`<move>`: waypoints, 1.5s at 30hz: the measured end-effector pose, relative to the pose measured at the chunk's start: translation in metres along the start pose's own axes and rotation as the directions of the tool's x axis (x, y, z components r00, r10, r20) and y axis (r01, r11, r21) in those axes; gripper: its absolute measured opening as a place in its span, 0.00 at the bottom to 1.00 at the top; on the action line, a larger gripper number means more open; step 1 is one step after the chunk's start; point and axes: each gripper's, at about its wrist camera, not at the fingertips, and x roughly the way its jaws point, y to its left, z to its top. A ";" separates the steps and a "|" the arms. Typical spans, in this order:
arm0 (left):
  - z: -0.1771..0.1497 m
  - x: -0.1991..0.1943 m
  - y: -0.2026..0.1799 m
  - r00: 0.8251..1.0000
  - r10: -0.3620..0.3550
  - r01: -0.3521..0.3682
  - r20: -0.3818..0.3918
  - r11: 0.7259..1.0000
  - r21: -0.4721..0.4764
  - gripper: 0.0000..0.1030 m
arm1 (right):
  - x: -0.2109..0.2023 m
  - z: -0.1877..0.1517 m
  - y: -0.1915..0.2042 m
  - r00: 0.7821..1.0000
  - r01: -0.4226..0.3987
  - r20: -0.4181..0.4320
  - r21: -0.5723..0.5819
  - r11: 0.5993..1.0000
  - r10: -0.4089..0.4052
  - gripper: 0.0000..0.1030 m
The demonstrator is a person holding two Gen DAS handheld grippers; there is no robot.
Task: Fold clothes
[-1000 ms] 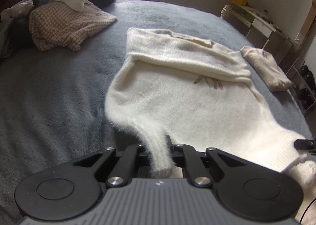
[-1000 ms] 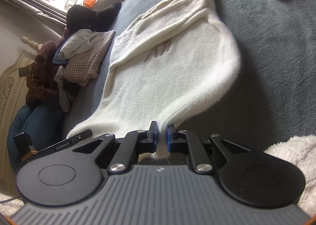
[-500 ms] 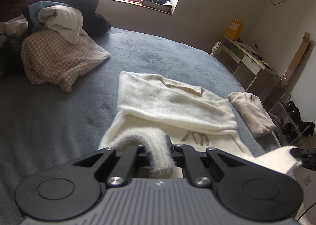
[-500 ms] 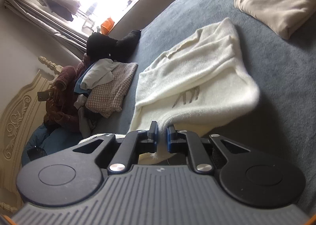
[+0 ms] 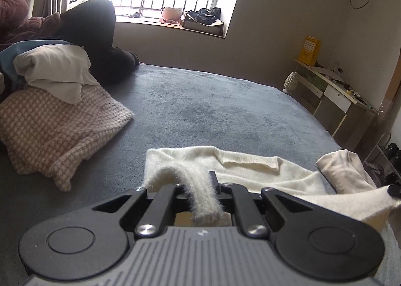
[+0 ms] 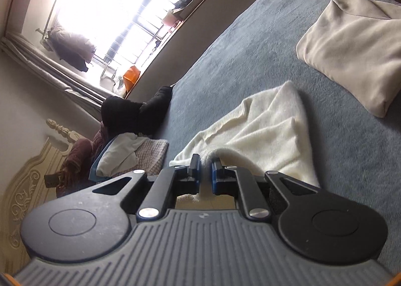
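A fluffy cream sweater (image 5: 253, 168) lies on the grey-blue bed cover (image 5: 213, 115), its near part lifted and doubled toward the collar end. My left gripper (image 5: 200, 185) is shut on the sweater's hem, and a strip of knit arches over and between its fingers. My right gripper (image 6: 206, 168) is shut on the other hem corner of the sweater (image 6: 263, 130), pinched between its blue pads (image 6: 215, 173). The cloth stretches between the two grippers. The right gripper's tip shows at the right edge of the left wrist view.
A checked pink garment (image 5: 57, 130) with white and dark clothes piled on it lies at the bed's left. A folded beige garment (image 6: 351, 42) rests at the right. A person in dark red (image 6: 72, 160) sits by the headboard. A desk (image 5: 333, 95) stands beyond the bed.
Both grippers have carried the hem up and forward over the sweater toward its collar. The flat body and its printed mark have passed out of sight beneath the grippers.
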 end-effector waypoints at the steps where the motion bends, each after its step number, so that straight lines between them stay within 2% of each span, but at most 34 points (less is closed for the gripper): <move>1: 0.004 0.012 -0.001 1.000 0.006 -0.006 -0.007 1.000 0.002 0.07 | 0.010 0.007 -0.004 1.000 0.002 0.005 0.007 1.000 -0.002 0.07; 8: 0.027 0.090 0.001 0.999 0.033 -0.031 -0.039 0.999 0.033 0.08 | 0.078 0.041 -0.034 0.999 0.030 0.030 0.035 0.999 -0.031 0.07; 12: 0.029 0.135 -0.001 0.998 0.031 -0.028 -0.047 0.998 0.053 0.08 | 0.112 0.051 -0.059 0.997 0.047 0.058 0.064 0.997 -0.051 0.07; 14: 0.023 0.156 0.004 0.999 0.012 -0.010 -0.047 0.999 0.031 0.08 | 0.128 0.052 -0.075 0.995 0.058 0.073 0.085 0.995 -0.064 0.07; 17: 0.007 0.185 0.020 0.996 -0.017 0.012 -0.089 0.998 -0.056 0.16 | 0.153 0.045 -0.106 0.994 0.047 0.094 0.143 0.989 -0.061 0.08; 18: 0.002 0.192 0.026 0.994 -0.030 0.021 -0.108 0.996 -0.084 0.21 | 0.161 0.042 -0.118 0.994 0.045 0.086 0.178 0.983 -0.062 0.09; 20: -0.006 0.197 0.037 0.991 -0.070 0.056 -0.112 0.991 -0.125 0.26 | 0.172 0.036 -0.140 0.996 0.021 0.082 0.261 0.965 -0.043 0.10; 22: -0.007 0.191 0.047 0.990 -0.112 0.097 -0.081 0.982 -0.162 0.35 | 0.174 0.032 -0.156 0.995 -0.040 0.099 0.334 0.942 0.007 0.11; 23: -0.007 0.188 0.052 0.989 -0.130 0.117 -0.065 0.976 -0.182 0.48 | 0.173 0.032 -0.158 0.995 -0.059 0.100 0.350 0.935 0.025 0.13; 24: -0.007 0.184 0.057 0.988 -0.147 0.135 -0.048 0.970 -0.202 0.56 | 0.170 0.032 -0.159 0.994 -0.070 0.100 0.353 0.933 0.037 0.16; 27: 0.000 0.168 0.071 0.985 -0.172 0.169 0.014 0.951 -0.259 0.64 | 0.153 0.031 -0.153 0.991 -0.091 0.125 0.342 0.935 0.051 0.38; 28: 0.003 0.162 0.076 0.984 -0.178 0.179 0.029 0.941 -0.286 0.65 | 0.146 0.031 -0.150 0.989 -0.100 0.139 0.335 0.937 0.056 0.50; 29: 0.004 0.156 0.081 0.982 -0.185 0.186 0.035 0.931 -0.315 0.65 | 0.138 0.029 -0.148 0.986 -0.116 0.154 0.338 0.934 0.067 0.53; 32: 0.007 0.133 0.096 0.972 -0.234 0.229 0.033 0.896 -0.381 0.66 | 0.113 0.020 -0.149 0.974 -0.189 0.194 0.401 0.897 0.119 0.53; 37: -0.007 0.078 0.120 0.959 -0.278 0.274 0.056 0.856 -0.439 0.74 | 0.075 -0.021 -0.149 0.933 -0.356 0.249 0.546 0.758 0.258 0.57; 38: -0.010 0.068 0.127 0.962 -0.269 0.263 0.052 0.852 -0.452 0.75 | 0.069 -0.030 -0.149 0.924 -0.382 0.258 0.569 0.728 0.283 0.58; 41: -0.016 0.034 0.148 0.968 -0.243 0.243 0.064 0.840 -0.485 0.75 | 0.061 -0.064 -0.139 0.904 -0.426 0.253 0.620 0.659 0.345 0.58; 45: -0.037 -0.010 0.161 0.973 -0.217 0.229 0.082 0.840 -0.492 0.80 | 0.065 -0.103 -0.116 0.903 -0.408 0.195 0.664 0.627 0.382 0.59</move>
